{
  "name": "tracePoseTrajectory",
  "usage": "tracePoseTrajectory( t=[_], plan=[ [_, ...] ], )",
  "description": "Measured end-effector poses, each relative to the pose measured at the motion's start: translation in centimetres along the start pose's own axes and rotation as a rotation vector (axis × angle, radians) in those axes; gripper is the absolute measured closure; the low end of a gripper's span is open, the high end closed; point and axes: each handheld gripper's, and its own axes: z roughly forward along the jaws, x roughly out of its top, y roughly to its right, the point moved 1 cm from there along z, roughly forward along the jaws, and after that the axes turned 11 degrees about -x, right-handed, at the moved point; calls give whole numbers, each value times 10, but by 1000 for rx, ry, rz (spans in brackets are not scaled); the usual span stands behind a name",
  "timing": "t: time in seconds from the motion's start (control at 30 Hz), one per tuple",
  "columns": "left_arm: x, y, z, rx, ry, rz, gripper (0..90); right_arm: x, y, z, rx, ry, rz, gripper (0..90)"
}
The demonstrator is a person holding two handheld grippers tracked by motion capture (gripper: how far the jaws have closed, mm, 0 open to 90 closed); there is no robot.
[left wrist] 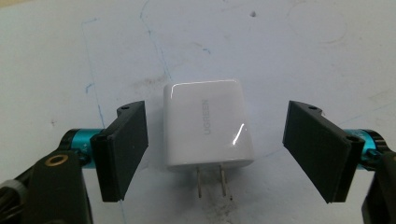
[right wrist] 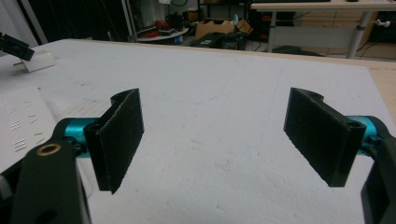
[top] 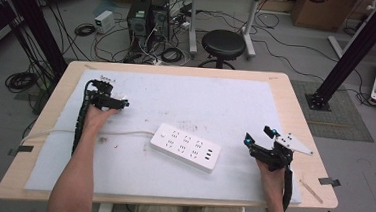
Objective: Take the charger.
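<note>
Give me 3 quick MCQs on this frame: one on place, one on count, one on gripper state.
1. Where does the white UGREEN charger lie?
A. plugged into the power strip
B. flat on the white mat, between the left hand-held gripper's jaws
C. on the stool

2. How many metal prongs show on the charger?
A. two
B. three
C. none

3. How does the right hand-held gripper stand?
A. shut on the charger
B. shut on the cord
C. open, holding nothing

Key: 1 B, the left gripper view shows it lying on the mat with a gap to each jaw. 2 A, two flat prongs stick out of its near end. 3 C, the right gripper view shows bare mat between wide-apart jaws, the power strip off to one side.
</note>
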Motion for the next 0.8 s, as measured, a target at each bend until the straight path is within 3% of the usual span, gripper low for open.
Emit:
tracePoseTrajectory(
  t=[0.27, 0.8],
  plan=[
    [-3, -3, 9, 2, -28, -11, 234, 0, -1, 0, -4, -5, 2, 205],
    [-5, -4, 16, -10, -30, -21, 304, 0, -1, 2, -3, -11, -9, 205]
  ],
)
